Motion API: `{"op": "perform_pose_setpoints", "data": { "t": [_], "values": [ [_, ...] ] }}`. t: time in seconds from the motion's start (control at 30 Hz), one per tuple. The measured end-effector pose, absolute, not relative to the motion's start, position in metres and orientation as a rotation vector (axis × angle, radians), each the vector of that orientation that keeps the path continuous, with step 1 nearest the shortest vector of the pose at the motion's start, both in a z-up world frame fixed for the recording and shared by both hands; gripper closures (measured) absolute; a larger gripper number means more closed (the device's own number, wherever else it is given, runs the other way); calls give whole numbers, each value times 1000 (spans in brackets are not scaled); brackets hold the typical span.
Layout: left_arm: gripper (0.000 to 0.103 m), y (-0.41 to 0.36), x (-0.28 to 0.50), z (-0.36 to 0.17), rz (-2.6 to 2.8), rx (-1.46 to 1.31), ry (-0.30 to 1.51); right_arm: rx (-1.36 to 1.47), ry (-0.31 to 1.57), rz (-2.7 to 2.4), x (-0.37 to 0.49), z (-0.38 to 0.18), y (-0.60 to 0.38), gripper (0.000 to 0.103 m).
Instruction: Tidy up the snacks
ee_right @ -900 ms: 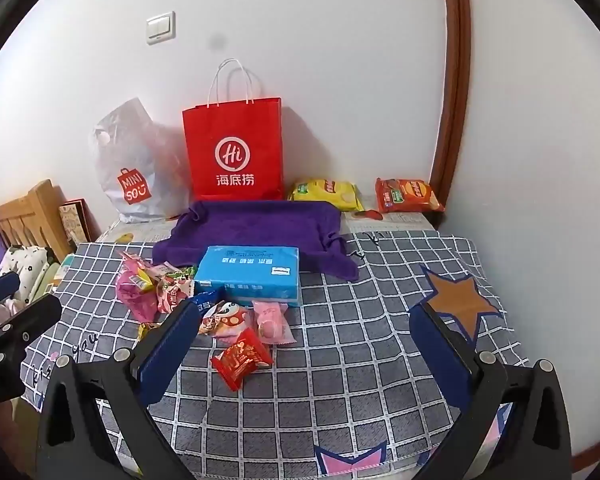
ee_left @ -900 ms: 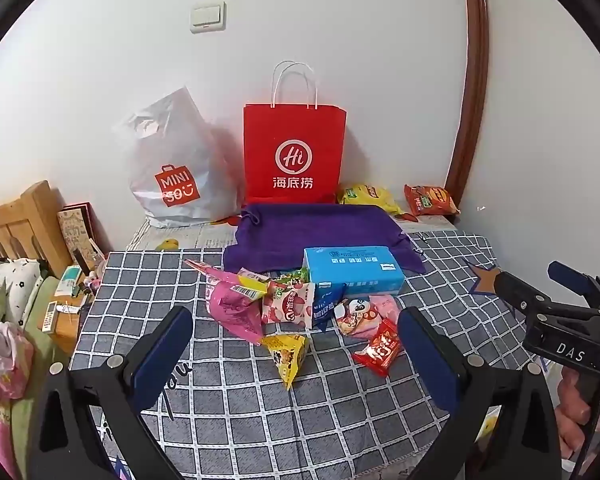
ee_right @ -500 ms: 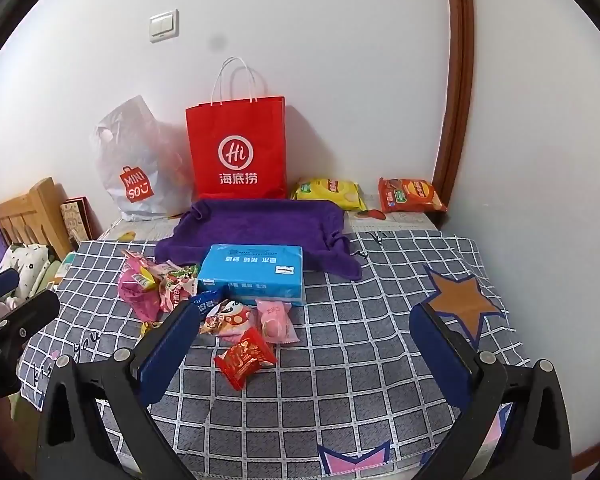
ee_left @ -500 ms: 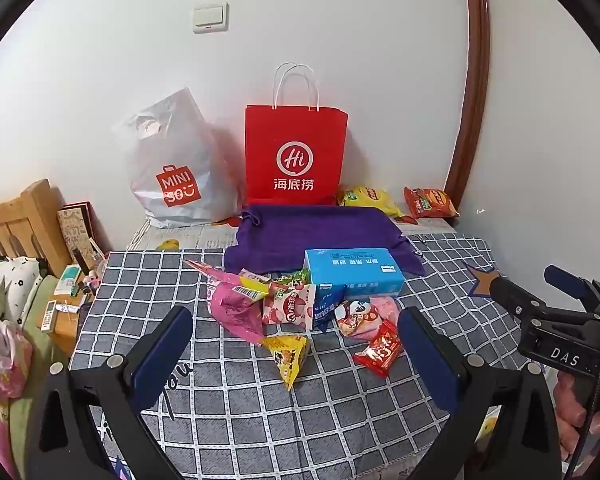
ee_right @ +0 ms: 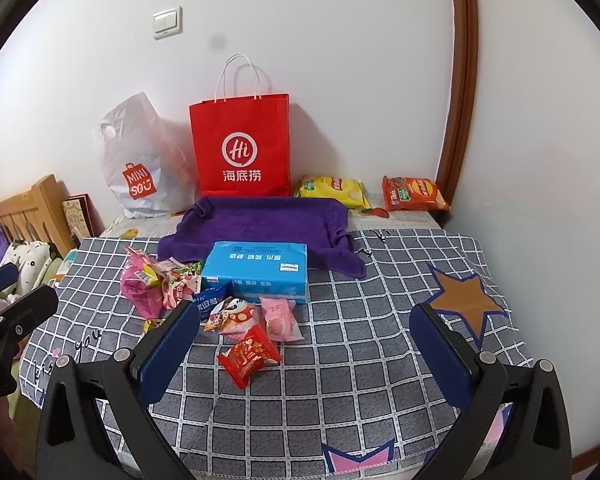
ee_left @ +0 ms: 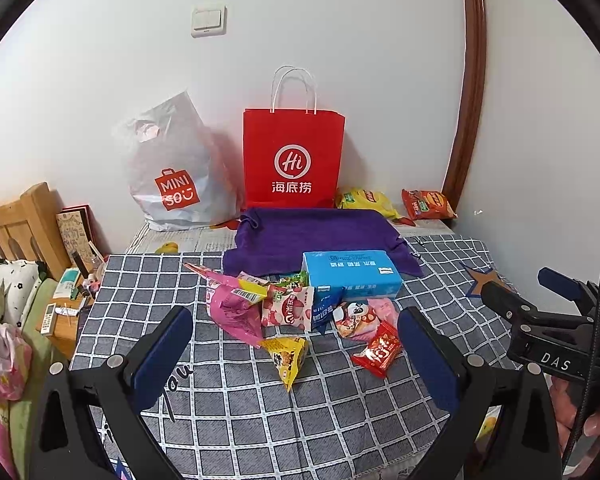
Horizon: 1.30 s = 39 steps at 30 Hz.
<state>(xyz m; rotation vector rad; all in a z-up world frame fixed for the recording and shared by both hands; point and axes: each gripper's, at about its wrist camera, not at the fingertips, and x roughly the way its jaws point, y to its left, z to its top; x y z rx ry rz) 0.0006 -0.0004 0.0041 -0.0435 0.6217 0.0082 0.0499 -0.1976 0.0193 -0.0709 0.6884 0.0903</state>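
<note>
A heap of small snack packets lies on the grey checked cloth: a pink bag, a strawberry packet, a yellow triangular packet, a red packet and a panda packet. A blue tissue box sits behind them on a purple towel. My left gripper hovers open above the yellow packet, holding nothing. My right gripper hangs open above the cloth, right of the red packet.
A red paper bag and a white plastic bag lean on the back wall. Yellow and orange chip bags lie at the back right. A wooden bed frame and clutter stand left.
Both views have drifted slightly, with the scene sitting a little lower and closer. Nothing on the table has moved and both grippers stay open.
</note>
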Motion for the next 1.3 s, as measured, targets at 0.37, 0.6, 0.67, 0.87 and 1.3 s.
{"op": "perform_pose_setpoints", "data": {
  "t": [0.37, 0.6, 0.67, 0.87, 1.3],
  "values": [
    [0, -1, -1, 8, -9, -54, 611, -72, 687, 90, 49, 20, -198, 0],
    [0, -2, -1, 10, -14, -64, 622, -69, 688, 88, 48, 22, -198, 0],
    [0, -3, -2, 11, -17, -69, 615, -68, 687, 88, 48, 22, -198, 0],
    [0, -1, -4, 12, -38, -127, 594, -71, 681, 90, 47, 23, -197, 0],
    [0, -2, -4, 9, -26, -84, 621, -75, 670, 88, 45, 23, -196, 0]
  ]
}}
